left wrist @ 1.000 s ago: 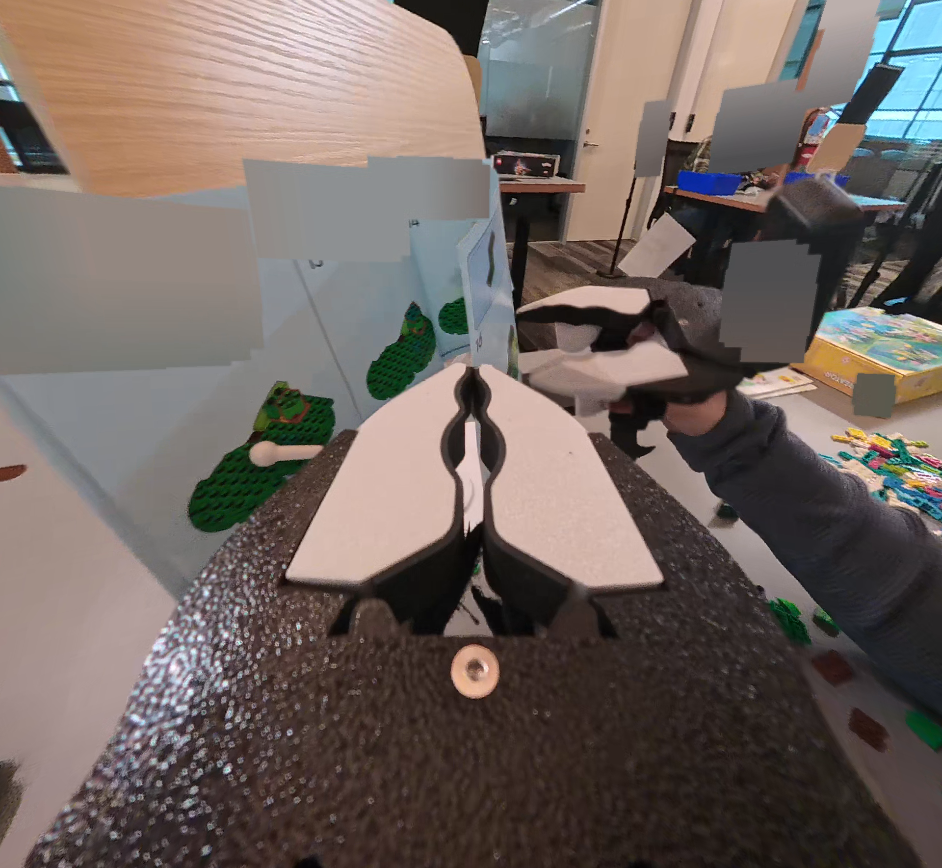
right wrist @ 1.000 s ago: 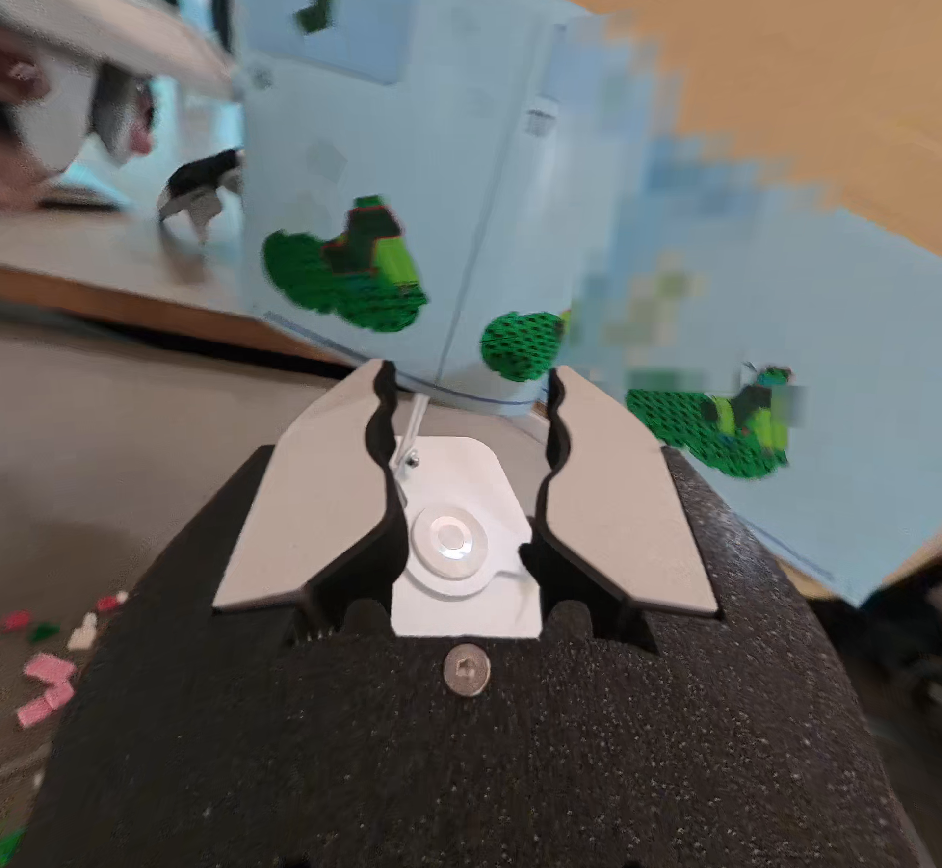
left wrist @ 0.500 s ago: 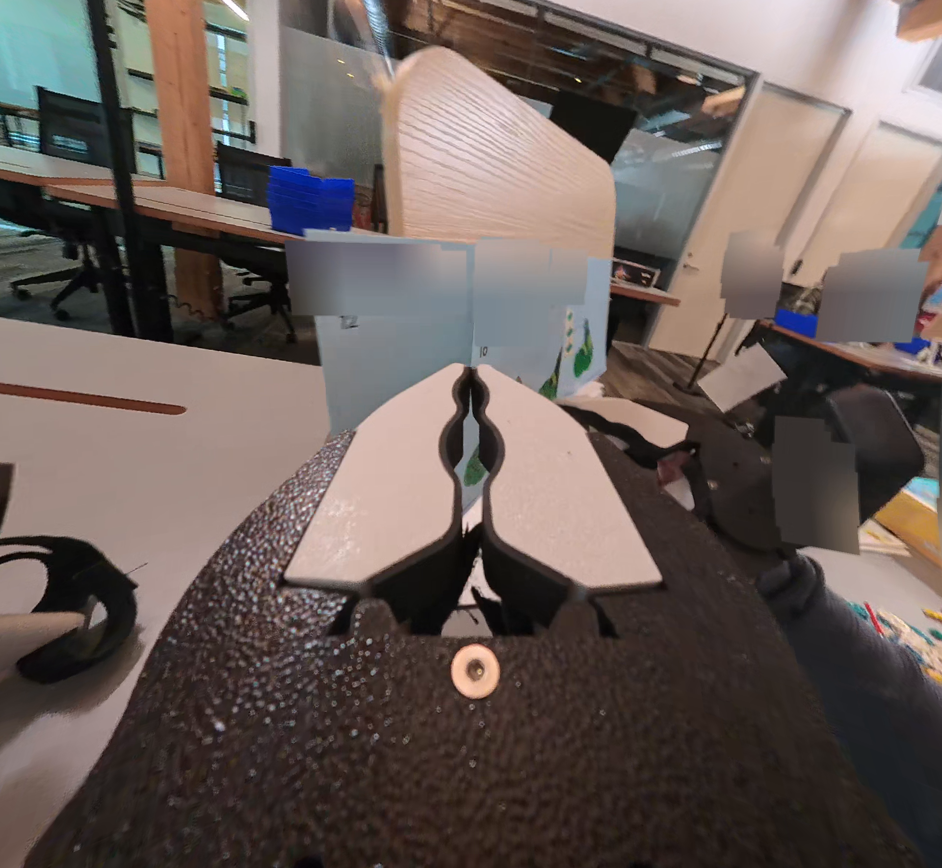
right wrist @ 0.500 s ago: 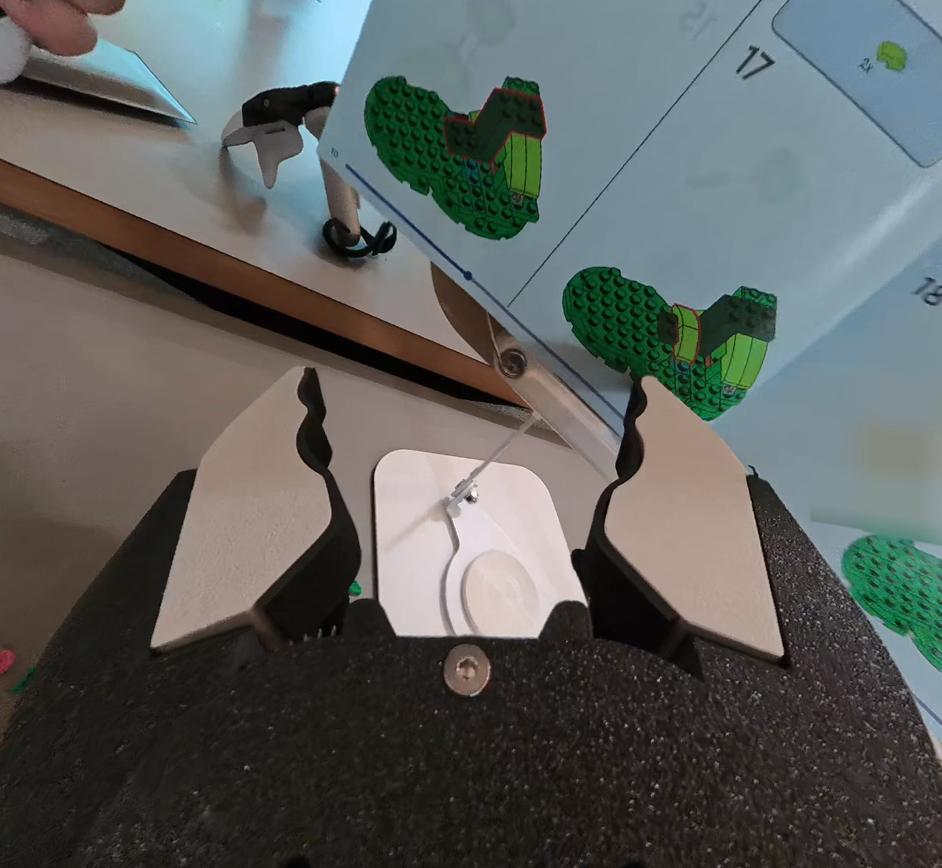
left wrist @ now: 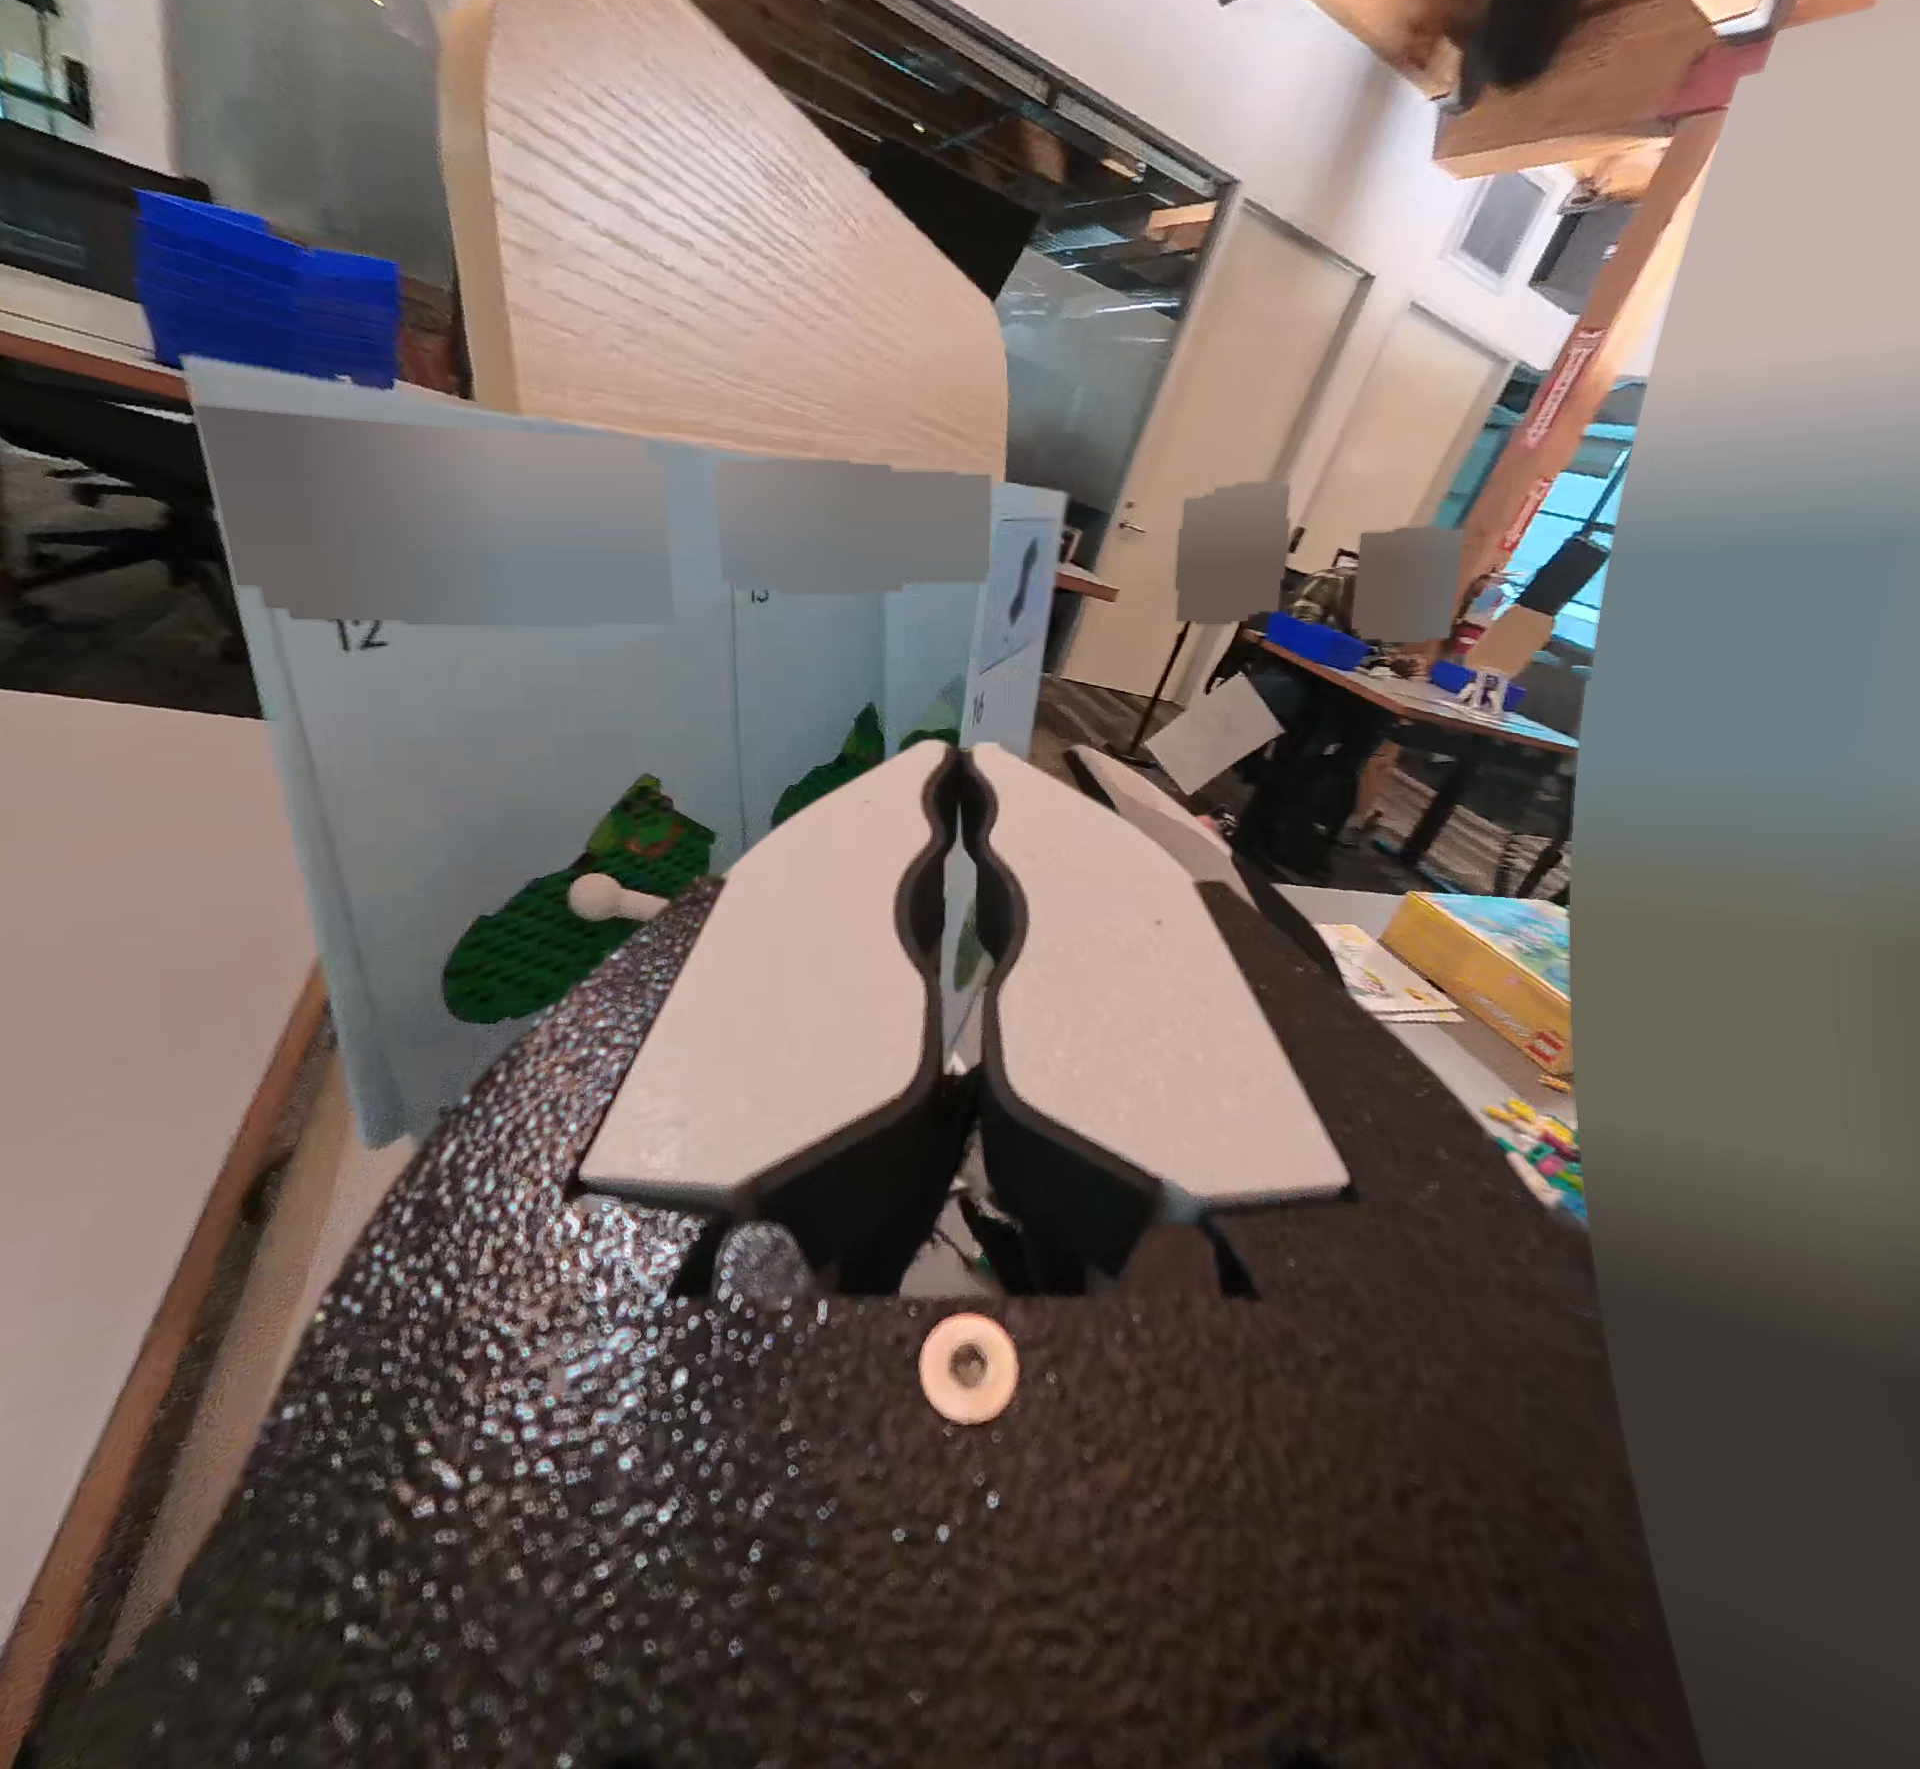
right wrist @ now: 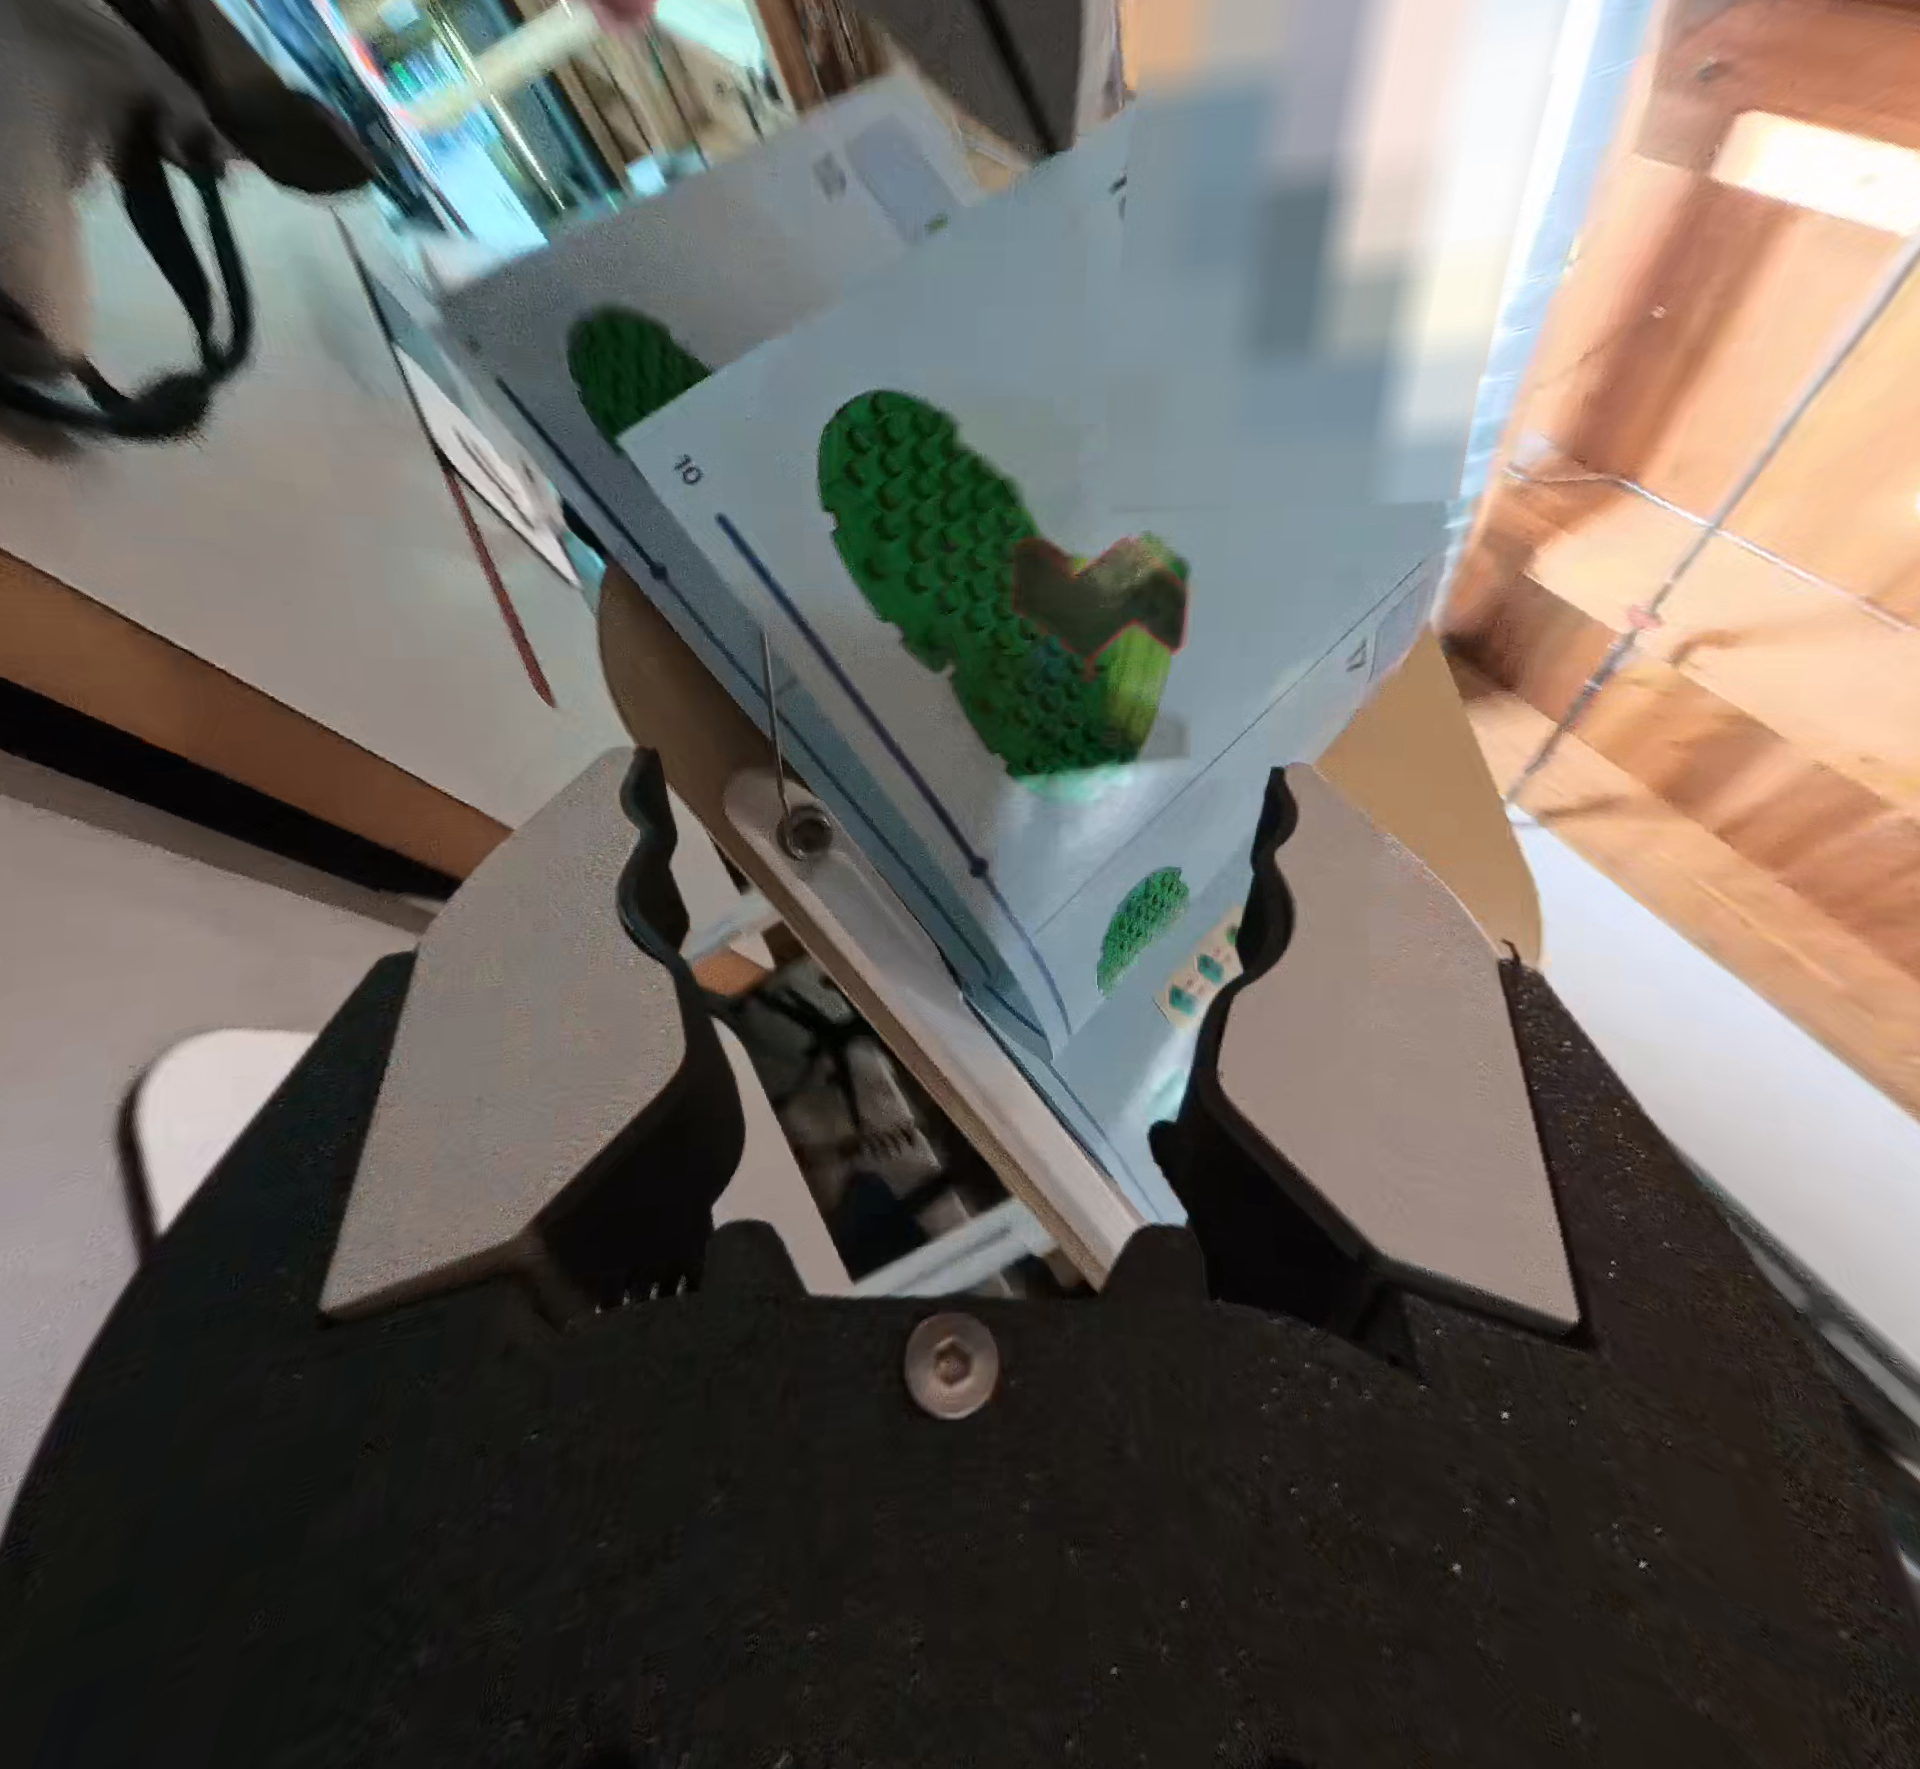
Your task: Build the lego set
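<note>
the left gripper is pinched on a page of the instruction booklet, which stands open on a wooden stand and fills the space ahead. to the right lie a yellow box and loose bricks. the right gripper is spread apart around the booklet's lower edge.
</note>
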The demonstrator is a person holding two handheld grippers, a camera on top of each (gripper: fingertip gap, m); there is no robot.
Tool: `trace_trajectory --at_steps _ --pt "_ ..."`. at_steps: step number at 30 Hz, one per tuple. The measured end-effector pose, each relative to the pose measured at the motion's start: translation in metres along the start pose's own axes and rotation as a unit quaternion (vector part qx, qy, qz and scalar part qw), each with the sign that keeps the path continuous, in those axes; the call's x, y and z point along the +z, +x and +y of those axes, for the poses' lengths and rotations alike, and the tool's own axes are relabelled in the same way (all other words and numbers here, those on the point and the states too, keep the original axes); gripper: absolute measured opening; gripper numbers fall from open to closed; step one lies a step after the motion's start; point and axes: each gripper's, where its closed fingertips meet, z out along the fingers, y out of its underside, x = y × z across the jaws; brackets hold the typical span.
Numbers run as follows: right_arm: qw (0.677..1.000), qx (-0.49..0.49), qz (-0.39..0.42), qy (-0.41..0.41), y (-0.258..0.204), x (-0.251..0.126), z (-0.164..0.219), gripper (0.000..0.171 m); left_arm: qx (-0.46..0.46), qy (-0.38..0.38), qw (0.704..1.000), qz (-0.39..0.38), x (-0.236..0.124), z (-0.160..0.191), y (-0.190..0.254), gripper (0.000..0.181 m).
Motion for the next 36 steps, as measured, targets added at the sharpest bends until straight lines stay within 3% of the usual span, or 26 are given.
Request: trace_trajectory --at_steps 4,8,11,17,20,28,36 --pt "0.998 0.016 0.03 -0.062 0.005 0.005 0.022 0.089 -0.02 -0.016 1.0 0.009 0.001 0.005 -0.002 0.0" --pt "0.995 0.052 0.051 -0.064 0.019 0.0 0.029 0.052 -0.036 -0.013 0.999 0.004 -0.005 0.004 -0.008 0.015" --pt "0.994 0.064 0.06 -0.062 0.025 -0.002 0.03 0.042 -0.059 -0.02 0.998 -0.011 -0.009 0.007 -0.019 0.023" --pt "0.994 0.078 0.061 -0.056 0.029 -0.003 0.029 0.044 -0.117 -0.11 0.982 -0.102 -0.004 0.049 -0.058 0.048" --pt "0.993 0.083 0.06 -0.053 0.03 -0.004 0.029 0.044 -0.158 -0.128 0.974 -0.102 0.008 0.064 -0.063 0.059" --pt "0.994 0.086 0.048 -0.047 0.026 -0.004 0.025 0.045 -0.111 -0.082 0.977 -0.162 0.01 0.054 -0.079 0.038" --pt "0.995 0.082 0.018 -0.05 0.014 0.0 0.018 0.051 -0.149 -0.093 0.976 -0.128 0.005 0.061 -0.08 0.026"
